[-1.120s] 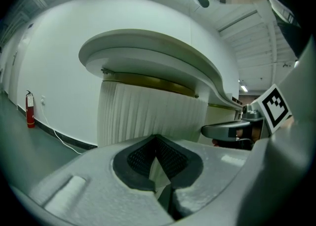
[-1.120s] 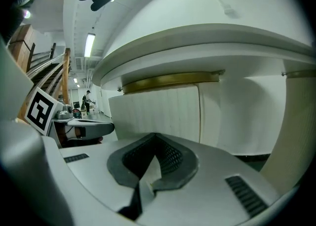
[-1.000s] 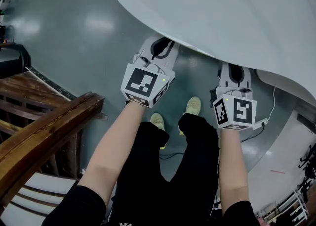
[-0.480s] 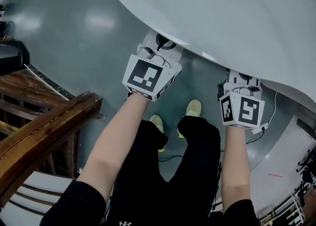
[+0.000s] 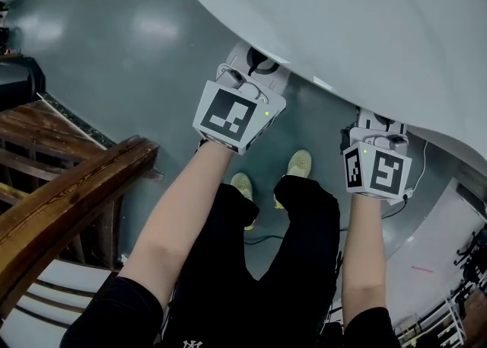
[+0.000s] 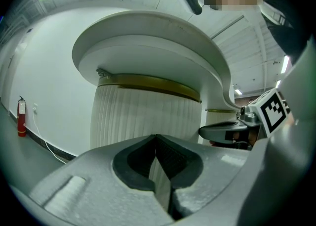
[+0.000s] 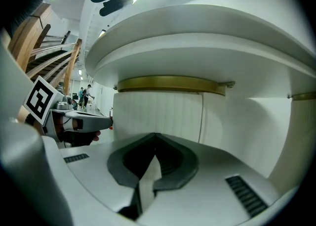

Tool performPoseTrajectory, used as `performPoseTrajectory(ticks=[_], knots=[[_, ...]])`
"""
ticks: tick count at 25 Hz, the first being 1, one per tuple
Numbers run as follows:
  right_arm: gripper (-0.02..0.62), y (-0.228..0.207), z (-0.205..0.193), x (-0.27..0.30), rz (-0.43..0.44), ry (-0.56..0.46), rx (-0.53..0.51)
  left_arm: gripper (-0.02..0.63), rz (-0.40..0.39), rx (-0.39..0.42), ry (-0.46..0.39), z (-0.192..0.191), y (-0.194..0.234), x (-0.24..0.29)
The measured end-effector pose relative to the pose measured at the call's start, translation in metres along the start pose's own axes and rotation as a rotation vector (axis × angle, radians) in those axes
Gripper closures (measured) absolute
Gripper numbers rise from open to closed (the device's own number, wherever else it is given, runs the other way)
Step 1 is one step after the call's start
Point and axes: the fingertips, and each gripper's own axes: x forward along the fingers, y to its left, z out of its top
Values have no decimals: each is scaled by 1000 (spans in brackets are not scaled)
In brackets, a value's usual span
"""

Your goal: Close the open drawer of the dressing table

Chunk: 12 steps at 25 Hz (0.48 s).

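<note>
The drawer itself is hard to single out: under the dressing table's white rounded top (image 5: 342, 27) a gold band (image 7: 170, 82) runs round the body, and below it sits a curved white ribbed front (image 7: 158, 113) with a vertical seam against a plainer panel to its right. That ribbed front is most likely the drawer face, though how far it stands out cannot be told, and in the head view the top hides it completely.

Both tools point at this front from below the overhang. The left gripper (image 6: 156, 140) has its jaws closed tip to tip with nothing between them; the right gripper (image 7: 155, 138) is the same, closed and empty. Each one shows at the edge of the other's view, level with it and well apart.

The step in hand looks like the push. It should go best with both closed tips set flat on the ribs at equal height, either side of the middle, and pressed straight in together so the drawer does not skew; stop once the face lines up at the seam
</note>
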Motion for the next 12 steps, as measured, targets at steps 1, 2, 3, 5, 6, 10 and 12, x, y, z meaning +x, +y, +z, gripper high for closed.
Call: performPoseTrajectory(ticks=[1,2,3,5,6,10,12], knots=[[580,1,1,-2,-3,6,3,596,0,-4,4,1,-1,-2],[580,2,3,-4,-6,13,4,597,0,-9,11,2,-3,-3],[580,2,4,-8,-10,19,6,597,-1,-14,21,1,-5,-5],[580,5,3,-14,-12,36,15,596,-1,-23,45,-1,-10,-10],[580,7,3,-18,-10,47,22,596,1,-30,58,-2,-12,-13],[580,15,11,-43,-20,96,60,597,-5,-60,109,4,-26,-32],[580,22,10,-55,-17,117,75,597,-7,-73,135,1,-32,-44]])
